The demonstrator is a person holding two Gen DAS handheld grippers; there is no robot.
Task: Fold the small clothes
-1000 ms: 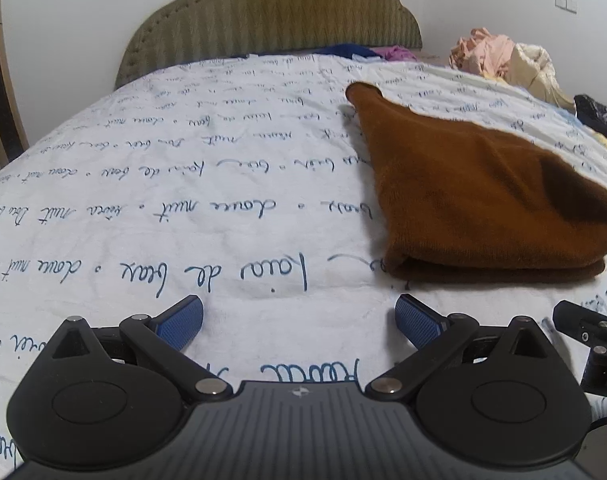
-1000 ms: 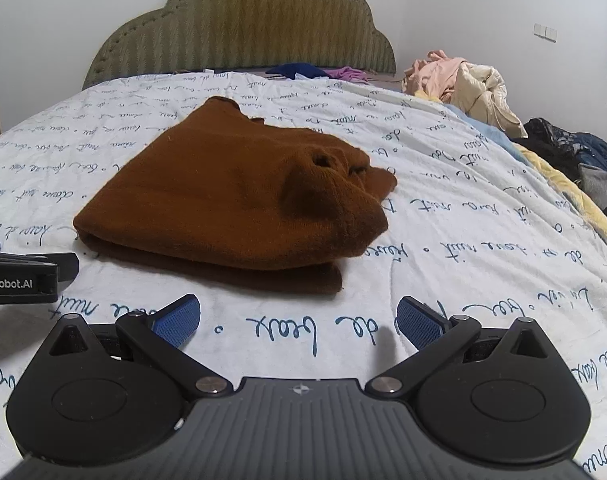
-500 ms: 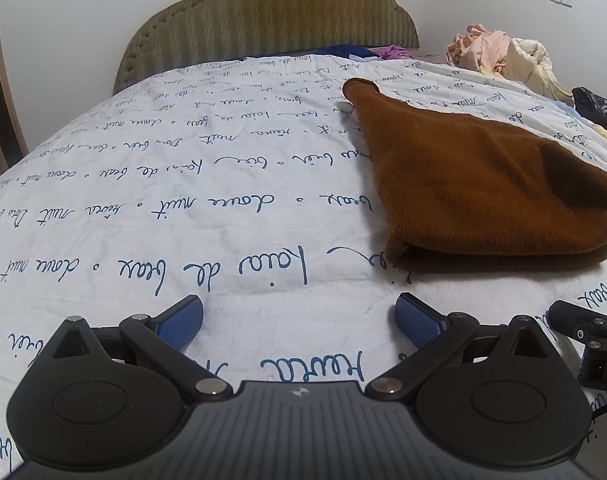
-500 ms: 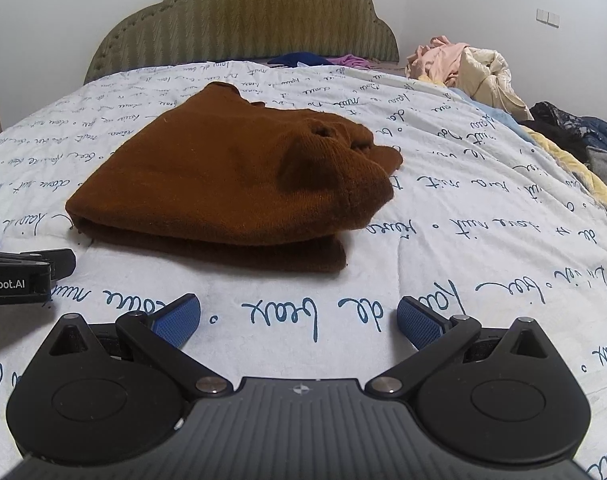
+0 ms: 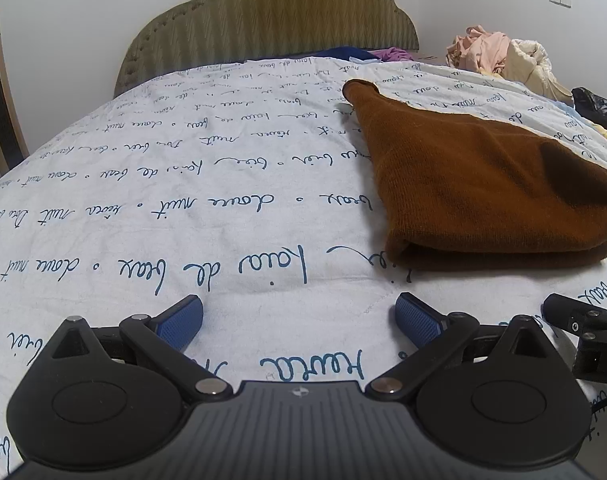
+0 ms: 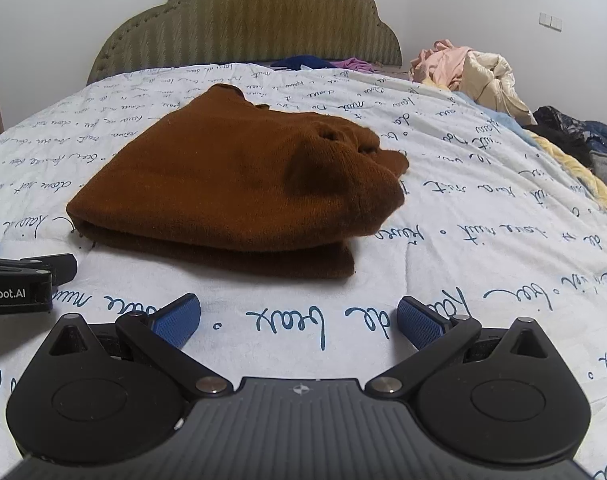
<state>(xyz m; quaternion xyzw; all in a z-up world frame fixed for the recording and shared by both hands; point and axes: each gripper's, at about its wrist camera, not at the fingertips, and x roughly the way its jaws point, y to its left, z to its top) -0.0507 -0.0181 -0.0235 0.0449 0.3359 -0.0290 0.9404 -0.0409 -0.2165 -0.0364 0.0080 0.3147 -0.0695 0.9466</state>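
Both grippers crept closer; brown garment (image 5: 483,184) right edge cut off

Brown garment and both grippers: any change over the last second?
Both cameras edged slightly closer to the folded brown garment, which now looks a little larger in each view. Nothing was gripped or released. The left gripper and right gripper stay open and empty over the bedspread, and the garment lies as before.

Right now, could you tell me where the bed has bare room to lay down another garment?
The widest bare patch lies left of the brown garment, reaching the headboard. A narrower strip runs between the garment and both open grippers. The right edge is crowded with piled clothes.
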